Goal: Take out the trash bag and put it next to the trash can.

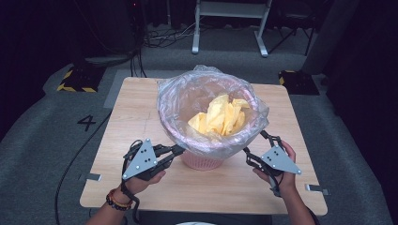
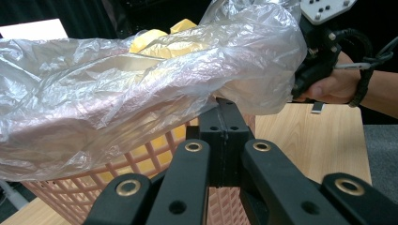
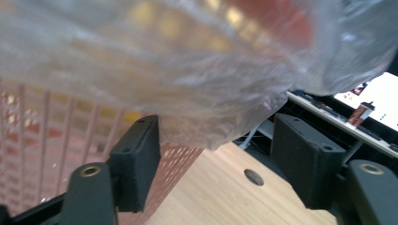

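A pink lattice basket (image 1: pixel 202 161) stands mid-table, lined with a clear plastic bag (image 1: pixel 187 98) whose hem folds down over the rim. Crumpled yellow paper (image 1: pixel 220 117) lies inside. My left gripper (image 1: pixel 180 150) is at the basket's front left. In the left gripper view its jaws (image 2: pixel 225 108) are pressed together, with the bag's hem (image 2: pixel 141 93) meeting their tips above the basket wall (image 2: pixel 155 154). My right gripper (image 1: pixel 256 144) is at the basket's front right. It is open (image 3: pixel 218 140), with the bag's hanging hem (image 3: pixel 202 117) between the pads, untouched.
The wooden table (image 1: pixel 136 108) leaves bare wood on all sides of the basket. A white metal frame (image 1: pixel 230 18) stands on the grey floor behind. Yellow-black striped bases (image 1: pixel 75 79) flank the far corners. Small metal tabs (image 1: pixel 315 188) stick out at the near edge.
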The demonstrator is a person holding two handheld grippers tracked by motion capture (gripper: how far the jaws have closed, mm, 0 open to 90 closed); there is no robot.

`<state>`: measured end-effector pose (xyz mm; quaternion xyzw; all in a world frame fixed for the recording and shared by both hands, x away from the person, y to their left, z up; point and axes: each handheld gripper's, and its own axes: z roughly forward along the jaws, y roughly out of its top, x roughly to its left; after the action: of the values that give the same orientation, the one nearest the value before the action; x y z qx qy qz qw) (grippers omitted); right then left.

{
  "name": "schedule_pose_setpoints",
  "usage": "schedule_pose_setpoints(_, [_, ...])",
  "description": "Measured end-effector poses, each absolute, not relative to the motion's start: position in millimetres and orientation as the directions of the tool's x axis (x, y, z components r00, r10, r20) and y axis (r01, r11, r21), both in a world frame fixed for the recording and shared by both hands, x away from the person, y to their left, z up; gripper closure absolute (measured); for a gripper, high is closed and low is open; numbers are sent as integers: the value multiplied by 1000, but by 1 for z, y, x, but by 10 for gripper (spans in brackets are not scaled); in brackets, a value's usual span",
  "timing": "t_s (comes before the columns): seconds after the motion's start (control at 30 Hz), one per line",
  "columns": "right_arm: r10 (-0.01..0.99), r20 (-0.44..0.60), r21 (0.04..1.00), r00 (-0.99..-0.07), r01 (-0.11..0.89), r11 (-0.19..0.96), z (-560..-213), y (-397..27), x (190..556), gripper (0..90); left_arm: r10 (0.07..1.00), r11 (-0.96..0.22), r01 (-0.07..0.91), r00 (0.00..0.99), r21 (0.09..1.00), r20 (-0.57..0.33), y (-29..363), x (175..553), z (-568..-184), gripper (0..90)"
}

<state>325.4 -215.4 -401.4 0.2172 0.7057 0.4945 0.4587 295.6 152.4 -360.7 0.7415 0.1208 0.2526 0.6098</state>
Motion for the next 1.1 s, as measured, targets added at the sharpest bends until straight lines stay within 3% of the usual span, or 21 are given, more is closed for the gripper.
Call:
schedule_pose_setpoints(0.13, [751,-463,884,-471,-185,430,-397,-213,324,447,487,-232,-132,842,964,233,152,296,-360,900])
schedule_pose_setpoints(0.3, [731,-513,858,-449,-238,456,-392,-210,319,664,489,-230,-131,841,964,231,151,296,-360,900])
schedule_pose_setpoints(0.43, [744,-497,868,-446,-262,423,-388,-215,315,815,491,-236,-131,839,963,235,151,296,-360,900])
schedule_pose_setpoints(0.53, [759,-487,872,-432,-284,399,-380,-222,309,877,493,-241,-132,837,962,238,152,297,-358,900])
schedule_pose_setpoints(0.77, [789,-465,878,-401,-320,355,-363,-236,297,894,486,-259,-138,837,956,252,149,297,-358,900])
schedule_pose_setpoints(1.1, [795,-455,880,-402,-338,333,-337,-226,308,890,476,-274,-144,839,951,264,148,297,-358,900])
